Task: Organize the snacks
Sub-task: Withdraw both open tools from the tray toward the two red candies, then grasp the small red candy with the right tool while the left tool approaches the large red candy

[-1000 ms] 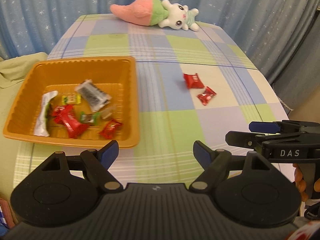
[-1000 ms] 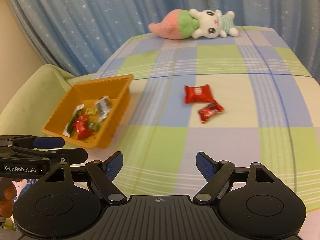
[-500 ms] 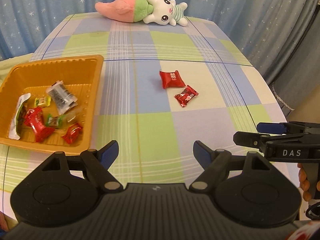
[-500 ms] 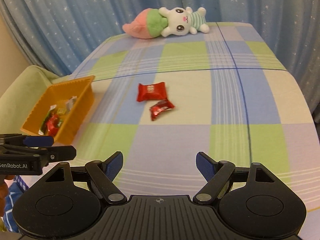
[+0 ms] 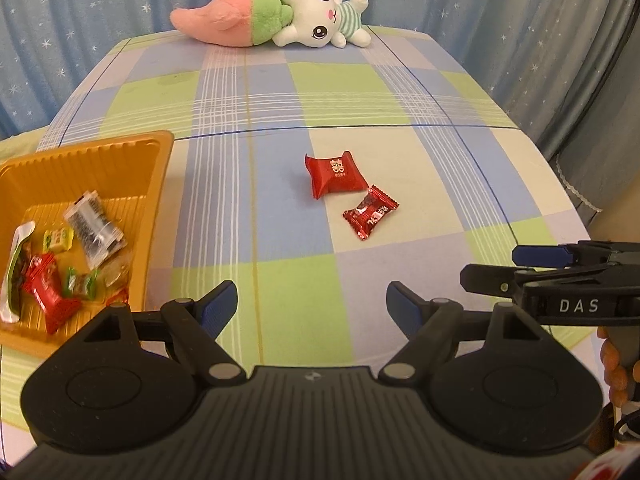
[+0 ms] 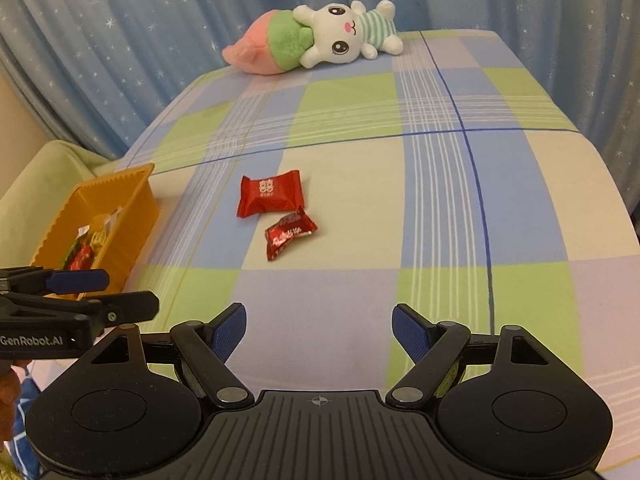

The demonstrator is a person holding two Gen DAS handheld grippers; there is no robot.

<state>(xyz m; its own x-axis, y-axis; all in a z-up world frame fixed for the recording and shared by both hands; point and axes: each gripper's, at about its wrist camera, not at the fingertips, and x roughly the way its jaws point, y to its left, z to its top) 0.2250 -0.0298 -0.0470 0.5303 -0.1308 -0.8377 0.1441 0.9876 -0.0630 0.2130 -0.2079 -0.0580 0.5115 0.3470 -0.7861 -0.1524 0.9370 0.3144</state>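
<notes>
Two red wrapped snacks lie mid-table: a larger square packet (image 5: 335,175) (image 6: 270,193) and a smaller candy (image 5: 371,211) (image 6: 289,233) just in front of it. An orange tray (image 5: 158,168) (image 6: 120,216) at the left holds several wrapped snacks. My left gripper (image 5: 311,303) is open and empty above the near table, short of the snacks. My right gripper (image 6: 319,328) is open and empty, also short of them. Each gripper shows at the edge of the other's view.
A pink, green and white plush bunny (image 5: 276,16) (image 6: 320,36) lies at the table's far edge against blue starred curtains. A checked cloth (image 5: 360,92) covers the table. A pale green cushion (image 6: 44,172) sits beyond the left edge.
Both grippers swung right, off the tray and toward the two red snacks, and came closer to them. Both stayed open.
</notes>
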